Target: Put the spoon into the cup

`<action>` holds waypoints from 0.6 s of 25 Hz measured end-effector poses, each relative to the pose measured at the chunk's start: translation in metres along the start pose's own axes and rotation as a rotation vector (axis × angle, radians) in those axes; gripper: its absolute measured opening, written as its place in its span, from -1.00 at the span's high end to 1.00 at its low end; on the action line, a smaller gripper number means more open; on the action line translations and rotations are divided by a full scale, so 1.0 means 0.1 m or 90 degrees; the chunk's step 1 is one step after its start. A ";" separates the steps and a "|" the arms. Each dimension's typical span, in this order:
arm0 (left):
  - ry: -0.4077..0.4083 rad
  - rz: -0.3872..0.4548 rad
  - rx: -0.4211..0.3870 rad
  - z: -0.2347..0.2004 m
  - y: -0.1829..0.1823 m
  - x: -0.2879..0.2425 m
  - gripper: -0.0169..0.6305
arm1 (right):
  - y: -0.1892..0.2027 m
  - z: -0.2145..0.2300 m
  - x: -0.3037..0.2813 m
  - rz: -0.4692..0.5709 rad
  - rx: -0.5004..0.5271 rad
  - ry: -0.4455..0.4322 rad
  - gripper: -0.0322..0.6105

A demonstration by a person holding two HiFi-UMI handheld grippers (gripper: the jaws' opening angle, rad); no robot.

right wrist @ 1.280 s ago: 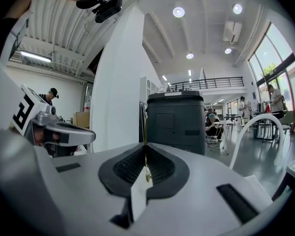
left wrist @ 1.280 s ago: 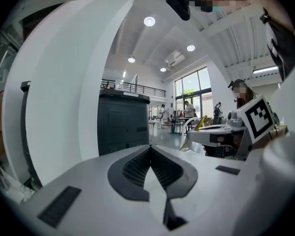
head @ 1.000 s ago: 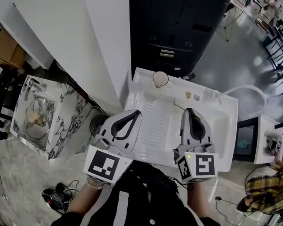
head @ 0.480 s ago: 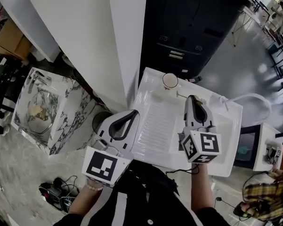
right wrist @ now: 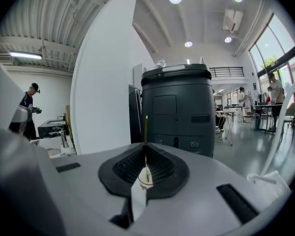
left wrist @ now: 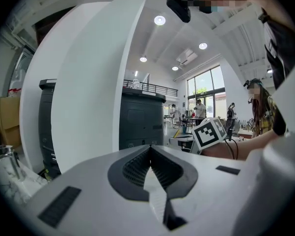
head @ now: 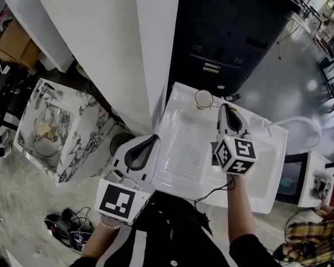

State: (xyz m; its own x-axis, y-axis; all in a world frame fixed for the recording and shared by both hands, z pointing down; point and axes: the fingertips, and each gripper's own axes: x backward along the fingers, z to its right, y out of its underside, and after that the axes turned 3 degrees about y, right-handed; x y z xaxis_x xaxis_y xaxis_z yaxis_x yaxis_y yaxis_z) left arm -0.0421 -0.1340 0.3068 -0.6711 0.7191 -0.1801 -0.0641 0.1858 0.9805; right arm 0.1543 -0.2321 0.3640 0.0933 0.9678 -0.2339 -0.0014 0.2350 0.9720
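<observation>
A small white cup (head: 203, 98) stands at the far edge of the white sink table (head: 180, 166). My right gripper (head: 224, 108) reaches out over the table, its tips just right of the cup. In the right gripper view the right gripper (right wrist: 146, 150) is shut on a thin golden spoon (right wrist: 146, 129), whose handle sticks straight up from the jaws. In the head view I cannot make out the spoon. My left gripper (head: 153, 139) hangs back at the table's near left edge. The left gripper (left wrist: 150, 149) is shut with nothing in it.
The table has a ribbed drainboard (head: 184, 146) and a basin (head: 262, 163) on the right, with a white hose (head: 300, 121) arching beside it. A dark cabinet (head: 228, 32) and a white pillar (head: 116, 49) stand behind. A marble sink counter (head: 44, 129) is at left.
My right gripper has moved forward across the table toward the cup, still shut on the spoon. The left gripper has shifted only a little.
</observation>
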 end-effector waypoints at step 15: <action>-0.031 -0.025 0.008 -0.08 0.12 0.00 0.95 | 0.37 0.02 -0.50 -0.060 0.040 -0.005 0.88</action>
State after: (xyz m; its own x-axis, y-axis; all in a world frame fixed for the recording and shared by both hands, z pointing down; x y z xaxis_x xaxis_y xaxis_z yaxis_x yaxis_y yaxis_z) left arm -0.0485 -0.1374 0.3190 -0.6315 0.7430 -0.2216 -0.0796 0.2222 0.9717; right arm 0.1519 -0.2719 0.4118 0.0983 0.9408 -0.3245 0.0702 0.3187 0.9453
